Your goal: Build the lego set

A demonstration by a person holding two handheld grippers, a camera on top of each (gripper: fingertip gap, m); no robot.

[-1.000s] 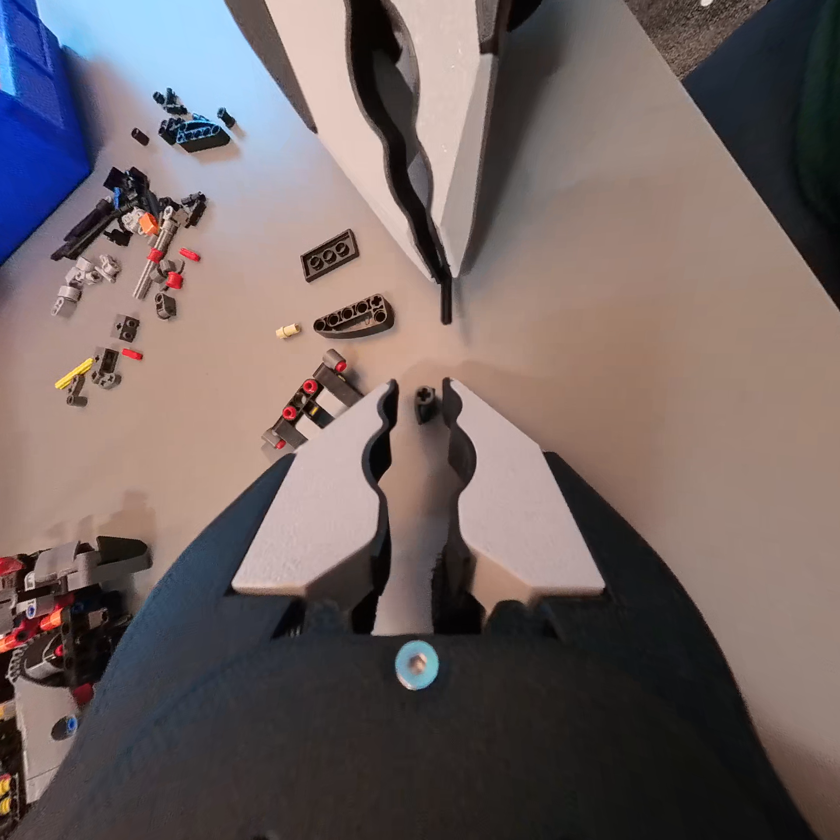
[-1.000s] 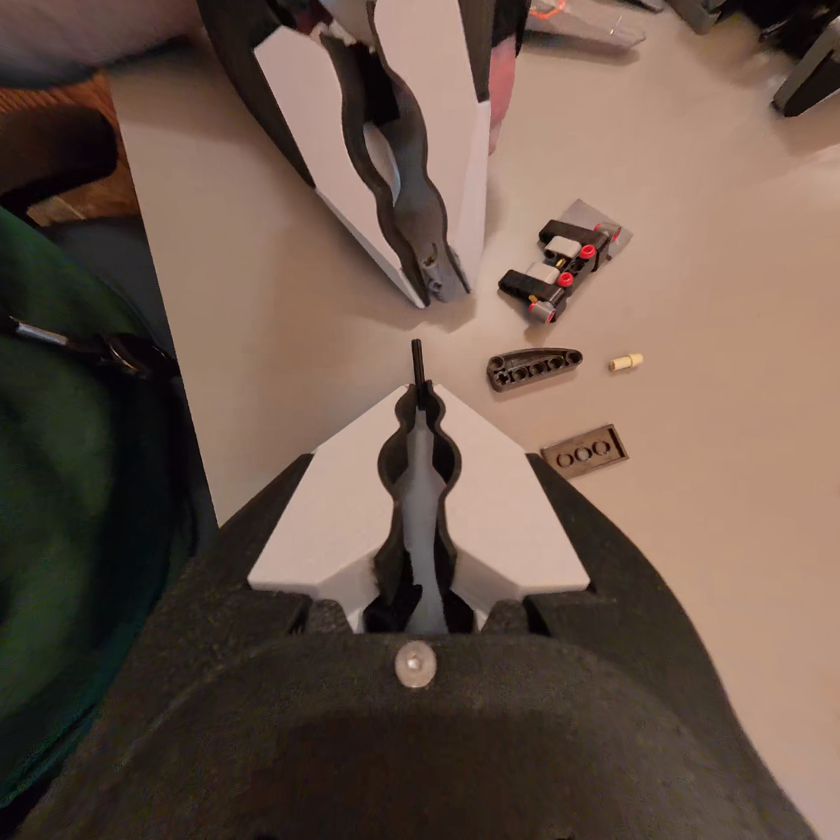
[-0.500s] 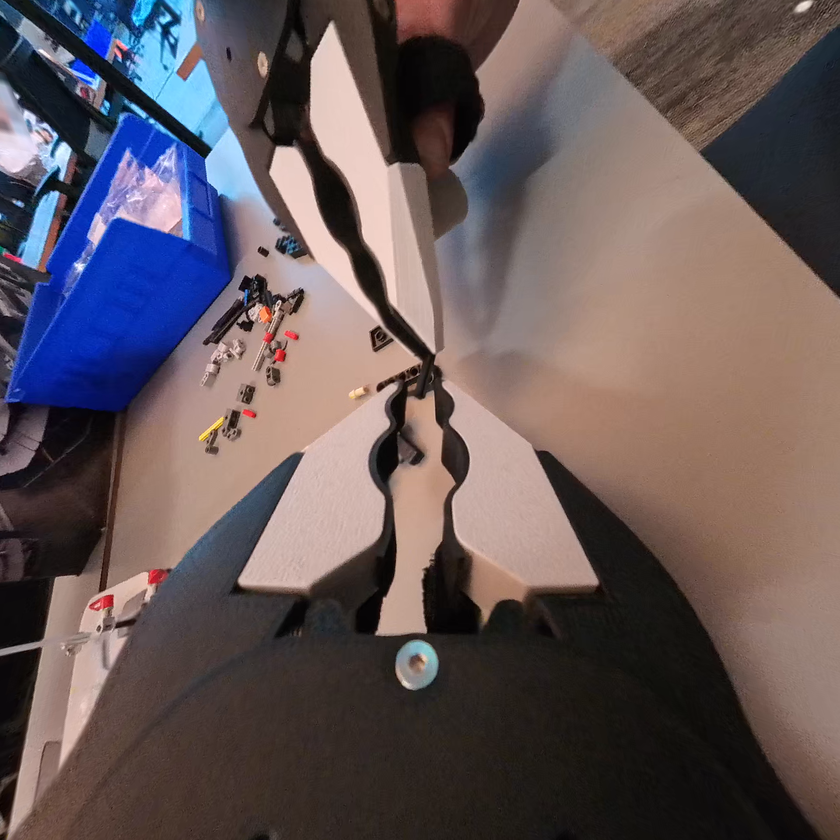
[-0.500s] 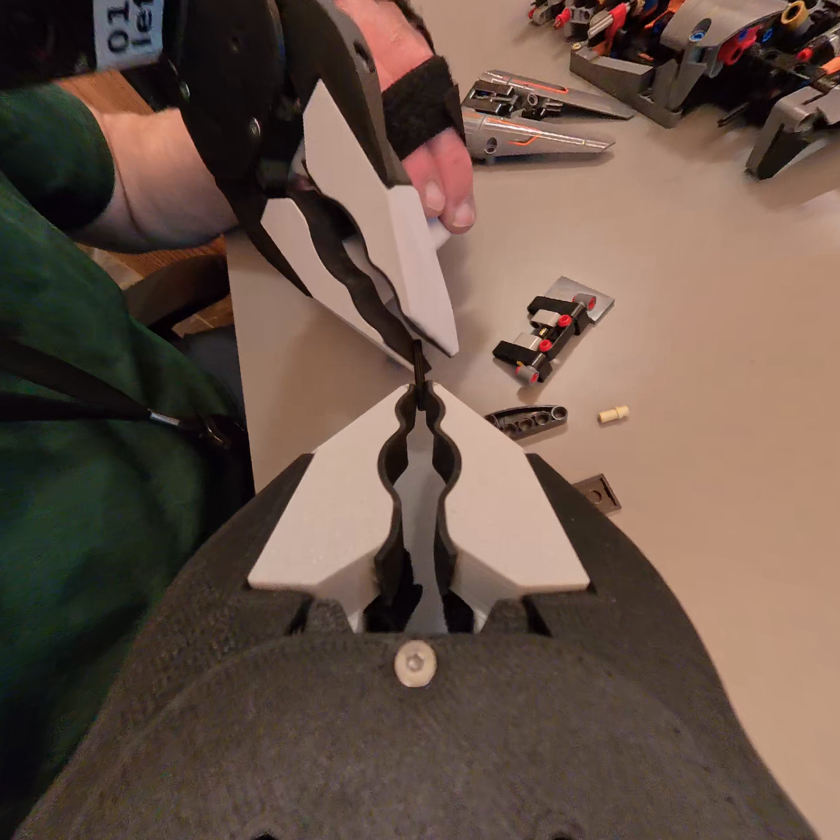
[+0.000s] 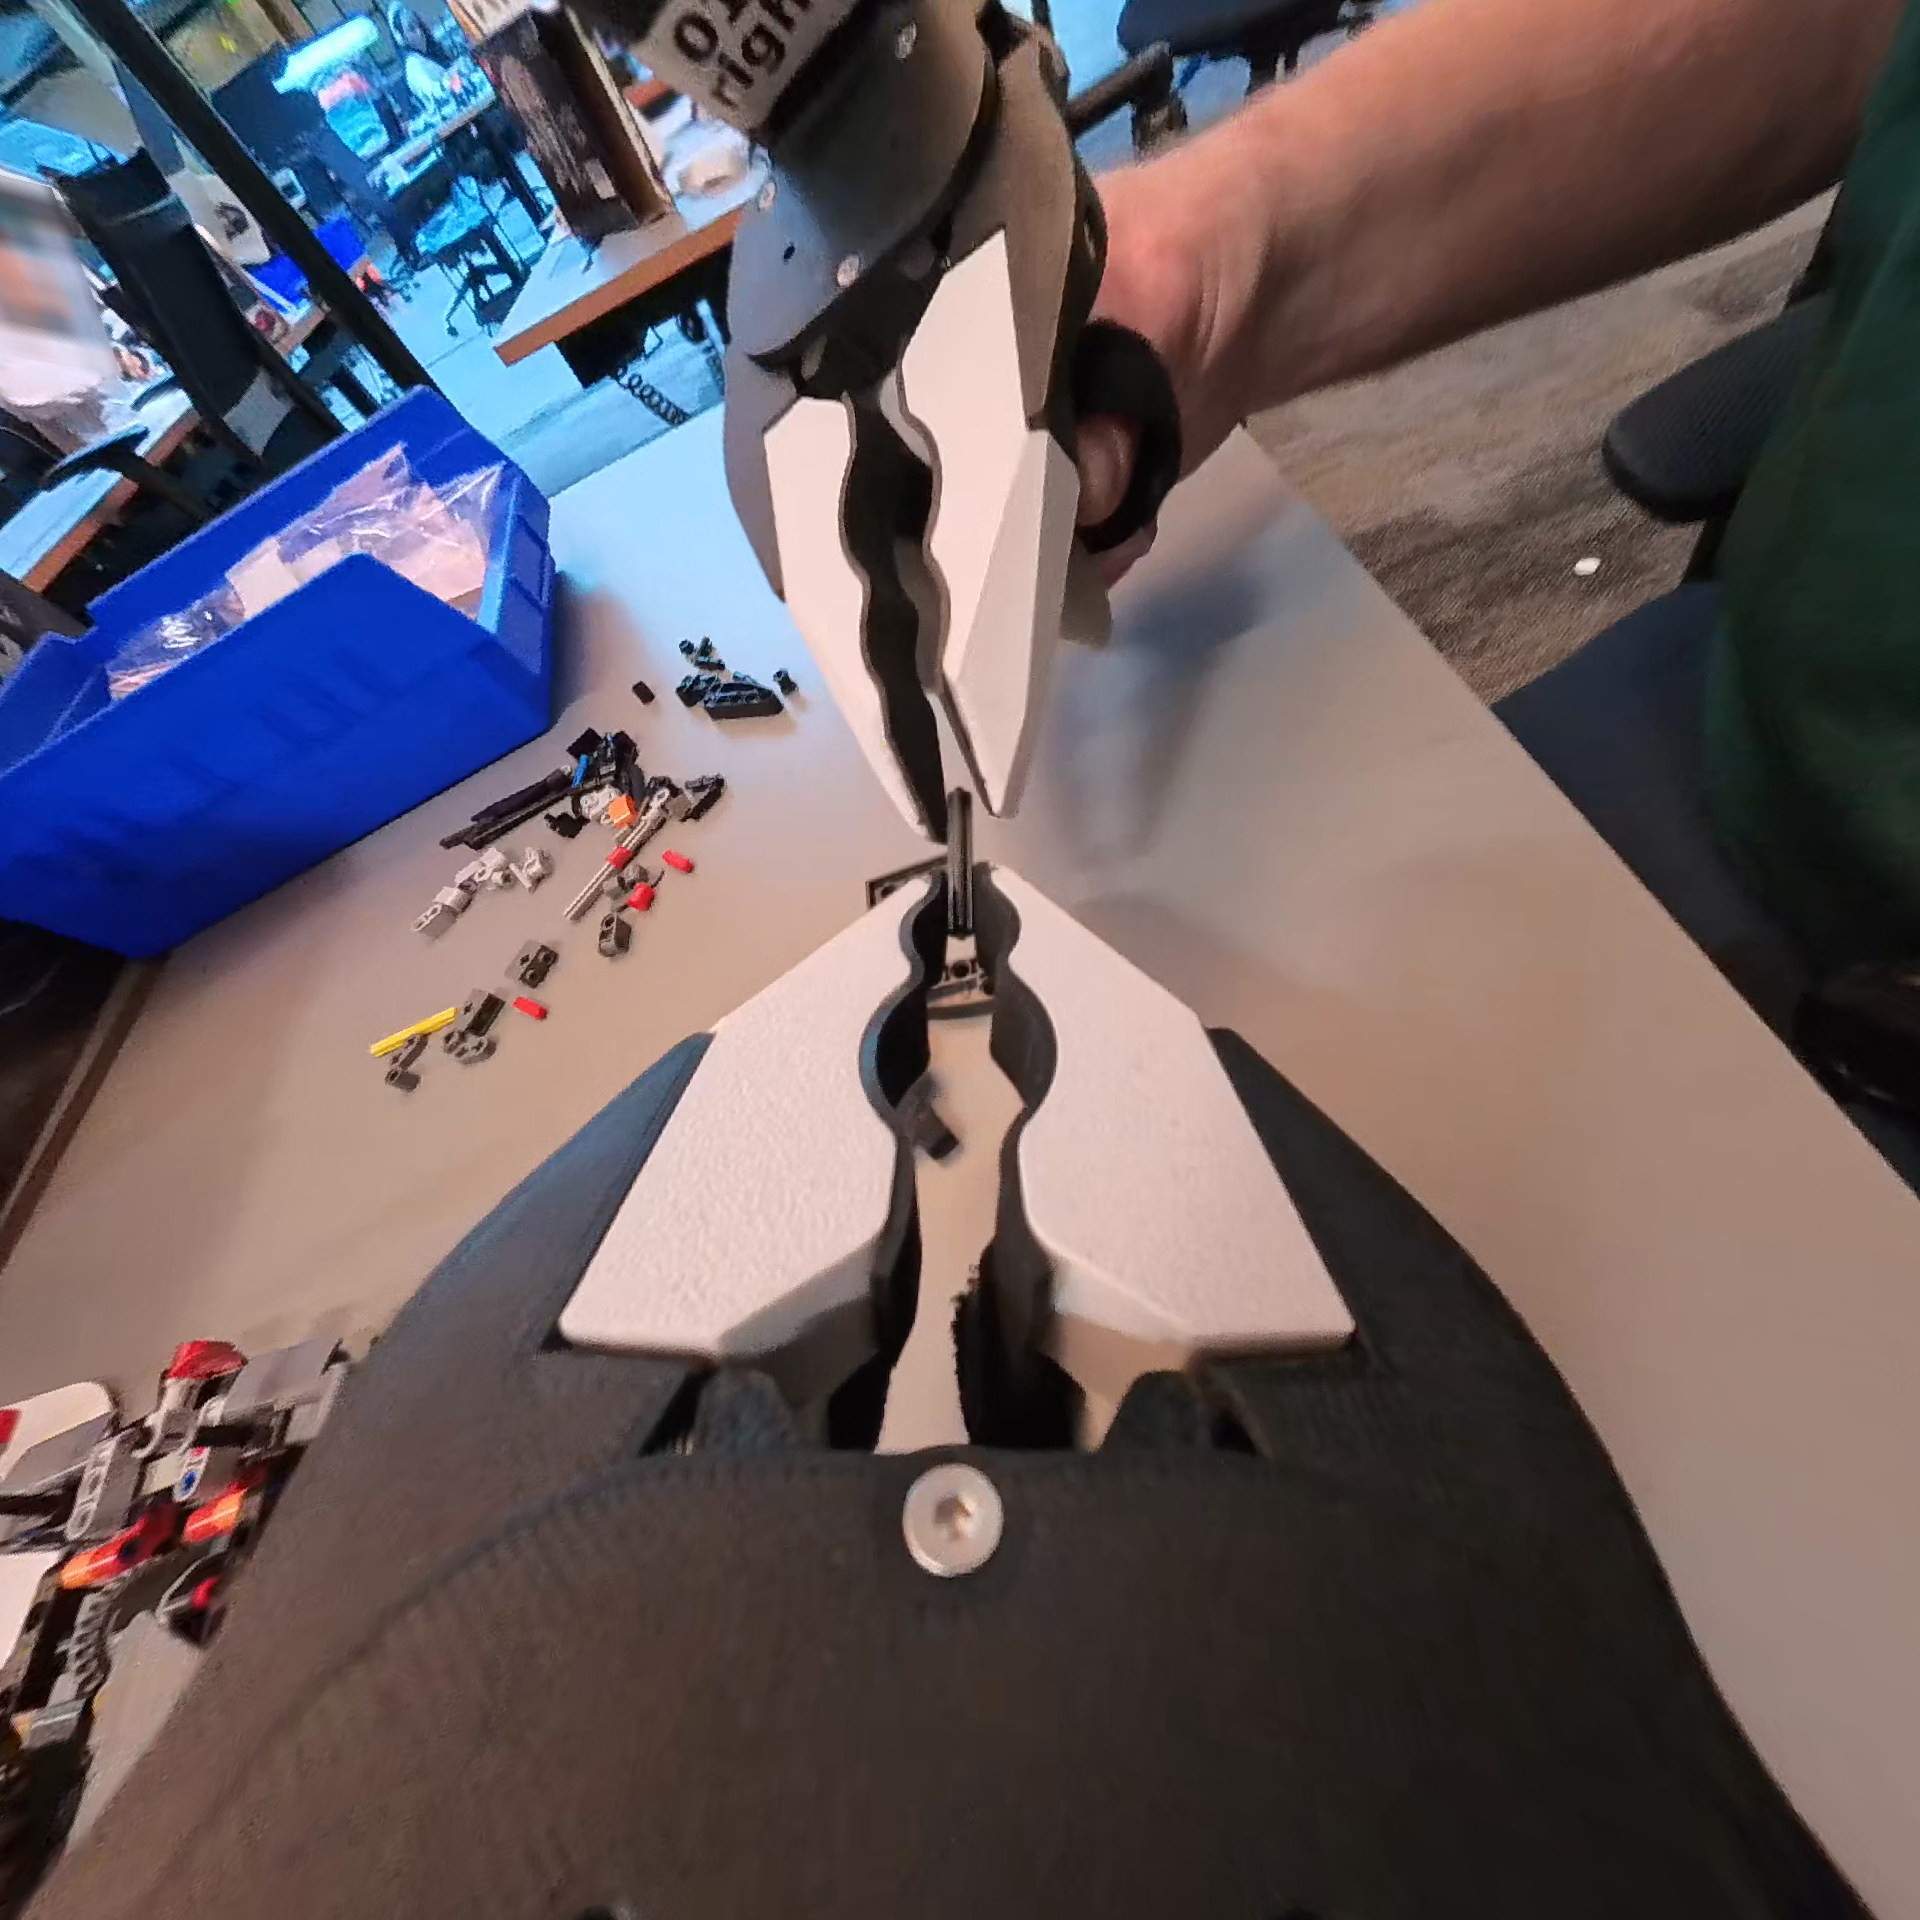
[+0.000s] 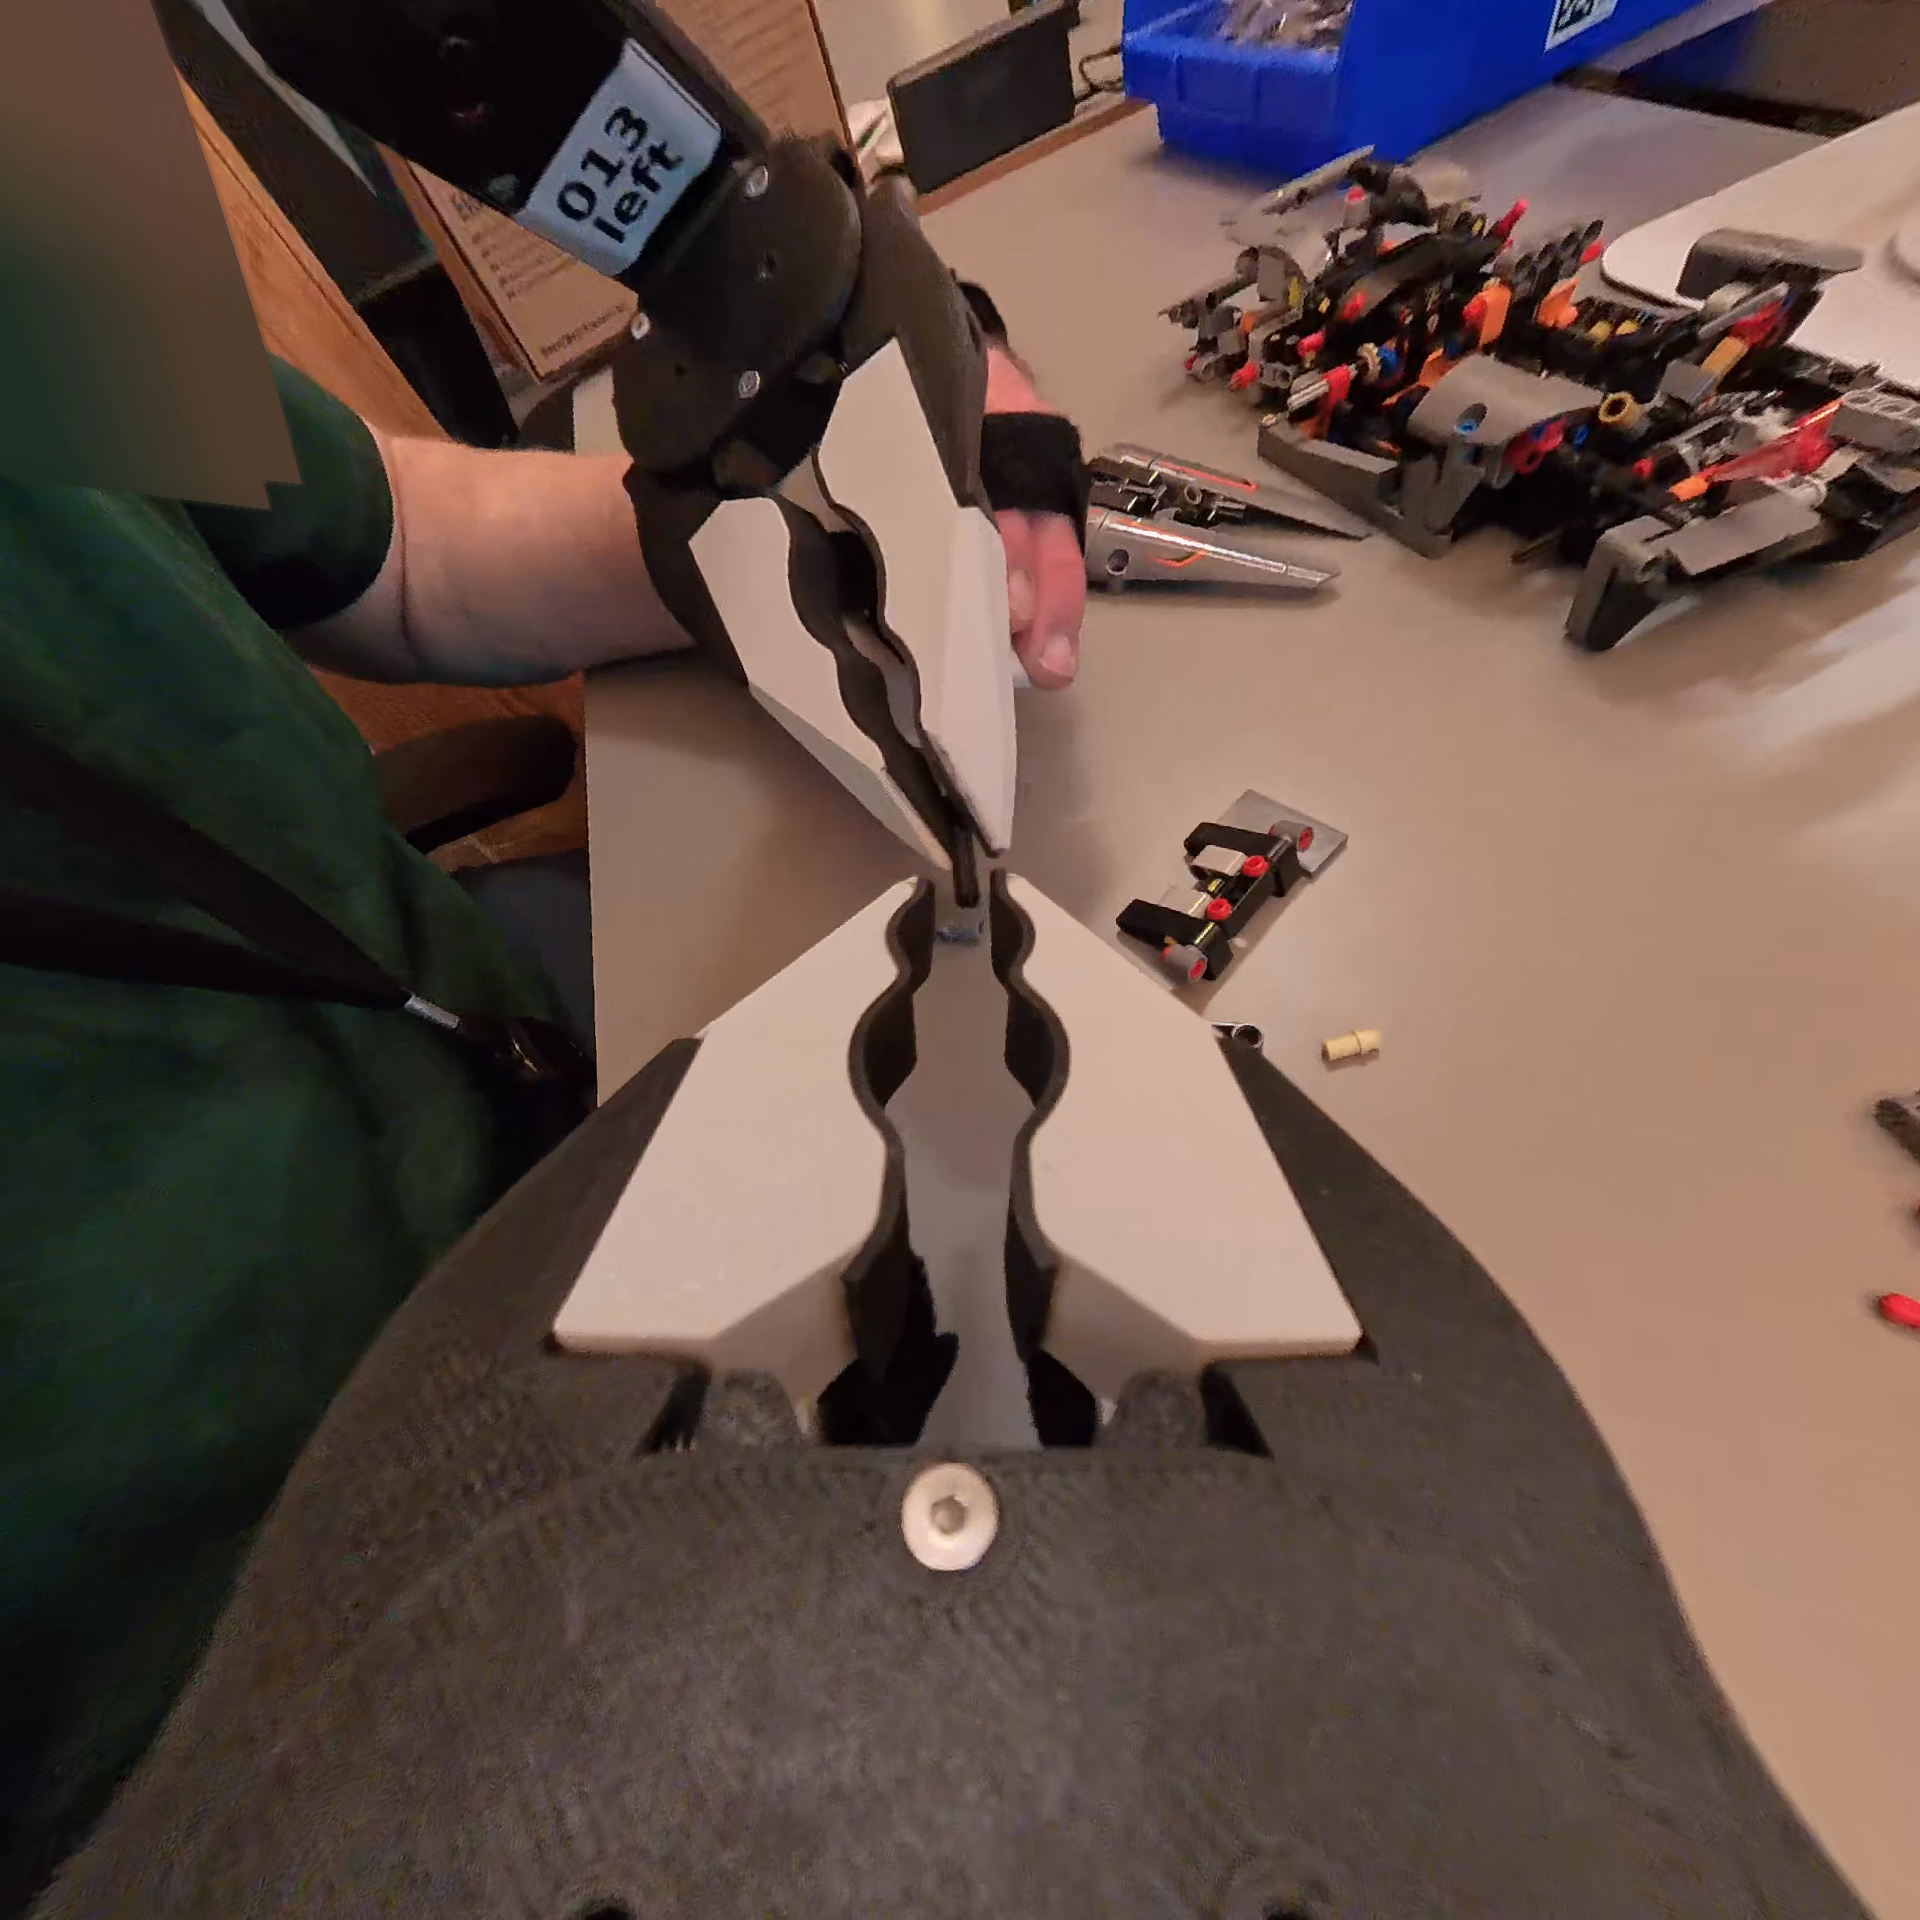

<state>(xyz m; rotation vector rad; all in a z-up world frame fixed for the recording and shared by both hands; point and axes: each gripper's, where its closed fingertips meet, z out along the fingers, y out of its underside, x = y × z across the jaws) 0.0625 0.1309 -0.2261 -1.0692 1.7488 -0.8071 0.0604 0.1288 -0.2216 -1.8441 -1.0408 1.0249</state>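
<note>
Two grippers meet tip to tip above the pale surface, a short way in from its near edge. Seen from the left wrist, the left gripper points up from the bottom of the frame and the right gripper comes down from the top, gripped by a hand in a black strap. A thin black rod runs between the two sets of tips, at the centre of both frames.

Each gripper's jaws stand narrow, with the rod in the gap. From either camera the far gripper looks pinched on the rod while the near tips show a sliver of space beside it, so I cannot tell which one truly clamps it. A small black piece shows deeper between the left jaws; whether it is held or lies below, I cannot tell.

At the left of that frame sits a blue bin, with loose small parts scattered just below it. A partly built model fills the upper right of the right wrist frame. Just left of it lie silver pointed pieces. A small black and red assembly on a grey plate lies right of centre, a tan peg just below it.
</note>
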